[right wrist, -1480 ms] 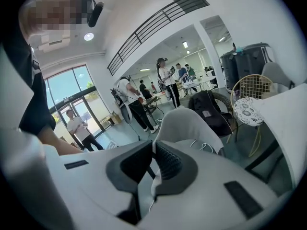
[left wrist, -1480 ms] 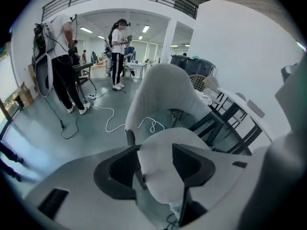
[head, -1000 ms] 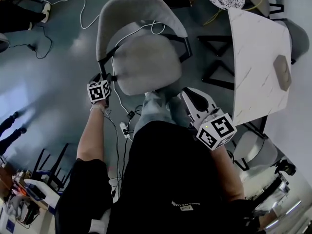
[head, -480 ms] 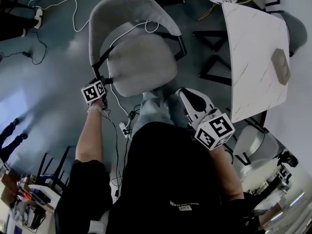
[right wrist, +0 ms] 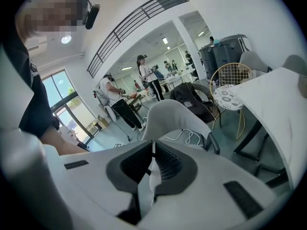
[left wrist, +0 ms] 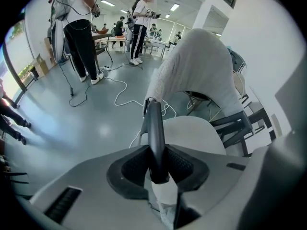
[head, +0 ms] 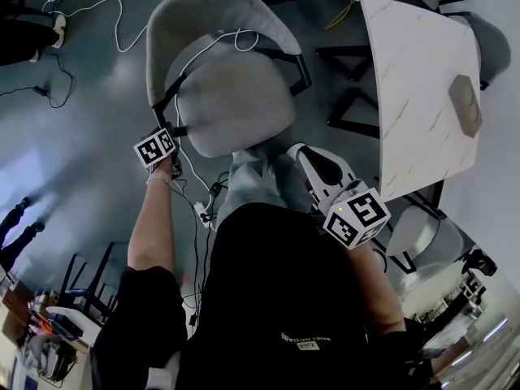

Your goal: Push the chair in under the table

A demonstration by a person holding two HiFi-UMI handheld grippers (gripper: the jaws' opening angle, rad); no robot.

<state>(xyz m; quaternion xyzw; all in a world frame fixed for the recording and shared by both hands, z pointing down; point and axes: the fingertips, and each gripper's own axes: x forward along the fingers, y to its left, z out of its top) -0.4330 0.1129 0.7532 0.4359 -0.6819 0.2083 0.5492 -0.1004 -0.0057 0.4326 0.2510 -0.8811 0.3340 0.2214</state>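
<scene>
Head view, with both gripper views. The table (head: 422, 80) occupies the right of the scene, its pale top seen from above. The chair (head: 236, 112) is shown to the left of it and well apart from it. No part of the grey seat lies beneath the top, and the curved backrest is turned to the far left. The task is therefore judged to be at its beginning, with the push itself not yet made.

The left gripper (head: 169, 136) is placed at the near left corner of the seat. Its jaws have just been closing, and the pads are now pressed on the black frame bar (left wrist: 154, 128) that rises beside the seat. By this closing a firm hold on the chair has been gained, so that it can now be steered rightward toward the table.

The right gripper (head: 299, 153) is held near the seat's near right edge. Its jaws are clenched together, and nothing is grasped between them.
</scene>
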